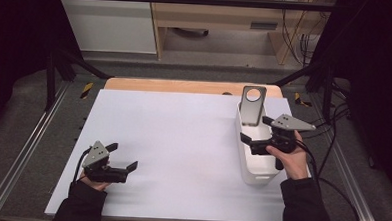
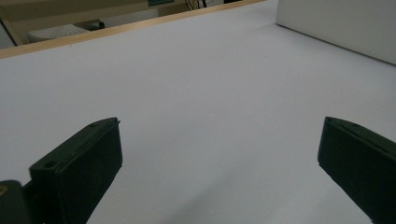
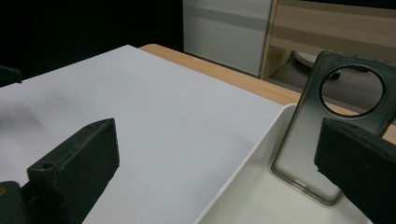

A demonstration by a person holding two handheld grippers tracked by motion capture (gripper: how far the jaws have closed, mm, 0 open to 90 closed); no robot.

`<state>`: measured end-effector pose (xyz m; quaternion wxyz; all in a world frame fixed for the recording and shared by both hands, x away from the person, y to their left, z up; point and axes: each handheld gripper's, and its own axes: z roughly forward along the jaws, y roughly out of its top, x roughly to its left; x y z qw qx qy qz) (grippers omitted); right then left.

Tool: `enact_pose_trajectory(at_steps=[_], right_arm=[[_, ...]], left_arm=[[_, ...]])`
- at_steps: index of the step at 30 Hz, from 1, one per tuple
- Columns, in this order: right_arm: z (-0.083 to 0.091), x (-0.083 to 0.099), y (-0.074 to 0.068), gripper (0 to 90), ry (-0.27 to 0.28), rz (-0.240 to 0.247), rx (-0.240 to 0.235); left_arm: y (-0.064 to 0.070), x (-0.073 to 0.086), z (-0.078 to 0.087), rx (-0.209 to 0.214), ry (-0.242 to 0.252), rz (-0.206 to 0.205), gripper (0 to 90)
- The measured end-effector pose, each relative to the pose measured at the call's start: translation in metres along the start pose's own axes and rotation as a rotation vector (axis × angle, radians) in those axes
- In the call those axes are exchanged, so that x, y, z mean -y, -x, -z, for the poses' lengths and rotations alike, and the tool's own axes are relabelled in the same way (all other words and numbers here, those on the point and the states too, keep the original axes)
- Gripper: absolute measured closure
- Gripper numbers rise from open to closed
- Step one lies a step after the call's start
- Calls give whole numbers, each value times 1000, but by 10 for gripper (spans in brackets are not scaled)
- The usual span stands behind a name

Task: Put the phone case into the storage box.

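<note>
Grey phone case (image 1: 253, 105) stood upright in far end of white bin (image 1: 253, 175), long axis vertical, round cutout at top, leaned on far wall. Right hand-held gripper (image 1: 254, 129) held over bin just beside case, jaws spread, nothing pinched. Left hand-held gripper (image 1: 124, 156) held low over worktop (image 1: 172, 139), well apart, jaws spread, empty.

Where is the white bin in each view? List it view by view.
High view: white bin right of centre.
Left gripper view: top right corner, outer wall.
Right gripper view: bottom right, inside wall.
Shared landmark: wooden table edge at the far side.
</note>
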<state>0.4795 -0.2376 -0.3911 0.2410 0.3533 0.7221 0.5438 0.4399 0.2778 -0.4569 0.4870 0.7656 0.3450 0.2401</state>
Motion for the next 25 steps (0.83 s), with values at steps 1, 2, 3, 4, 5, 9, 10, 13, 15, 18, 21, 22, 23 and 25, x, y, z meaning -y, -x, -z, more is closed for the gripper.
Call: enact_pose_trajectory(at_steps=[1,2,3,4,5,9,10,13,15,18,21,22,23,25], right_arm=[[2,2,0,5,3,3,-1],[6,5,0,5,11,7,-2],[9,8,1,5,15,4,-6],[12,12,1,5,21,5,-10],[14,15,1,5,25,3,-12],[25,28,1,5,29,8,-20],[27,30,1,5,31,9,-21],[34,38,2,5,38,9,-28],[38,45,1,5,47,11,-33],[42,53,2,5,35,22,-37],[46,59,5,5,39,5,-32],[47,61,5,5,40,4,-26],[48,63,6,5,36,-1,-23],[49,66,7,5,29,2,-15]], left_arm=[[0,0,0,2,-1,1,0],[0,0,0,3,-1,1,0],[0,0,0,5,0,2,0],[1,0,0,7,0,3,0],[1,0,0,8,0,2,0],[1,-1,0,8,2,5,0],[2,-1,1,9,4,7,0],[2,-2,2,11,14,6,0],[2,-2,2,13,20,8,0],[3,-2,3,14,22,9,0],[3,-3,3,17,27,10,0],[3,-3,3,18,29,11,0],[3,-3,3,20,29,12,0],[3,-3,3,20,30,14,0]])
